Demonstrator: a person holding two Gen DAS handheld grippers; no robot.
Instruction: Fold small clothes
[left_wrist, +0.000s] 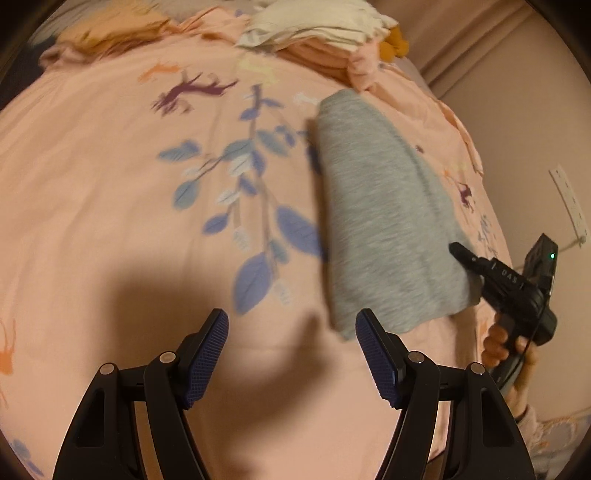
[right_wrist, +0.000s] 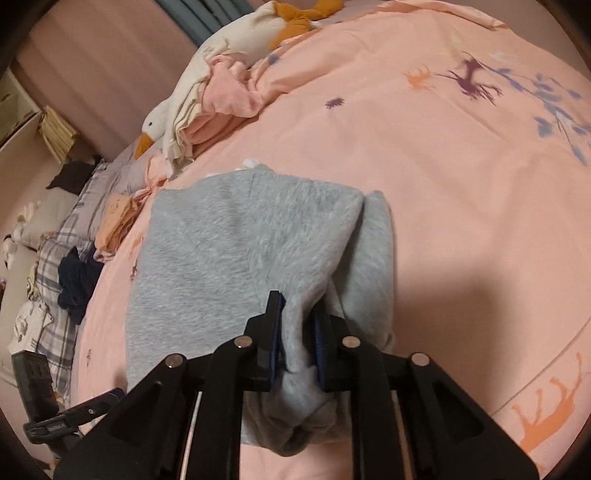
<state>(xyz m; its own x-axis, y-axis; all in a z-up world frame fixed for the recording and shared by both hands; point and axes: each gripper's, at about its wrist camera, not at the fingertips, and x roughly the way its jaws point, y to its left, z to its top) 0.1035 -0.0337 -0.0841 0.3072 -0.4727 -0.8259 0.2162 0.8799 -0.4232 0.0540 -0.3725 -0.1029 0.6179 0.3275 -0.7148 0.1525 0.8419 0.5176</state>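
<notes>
pink bedspread (left_wrist: 110, 184) under grey garment (right_wrist: 229, 258), pinched by right gripper (right_wrist: 297, 332); left gripper (left_wrist: 291, 354) spread empty

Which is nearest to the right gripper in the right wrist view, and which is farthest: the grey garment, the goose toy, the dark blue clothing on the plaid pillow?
1. Grey garment: clamped between the right gripper fingers.
2. Dark blue clothing: left, on the plaid pillow.
3. Goose toy: far, upper left.

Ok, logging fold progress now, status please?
Left hand-held gripper open, empty, over the bedspread. Right hand-held gripper shut on gray garment, partly folded. Nothing in the way.
</notes>
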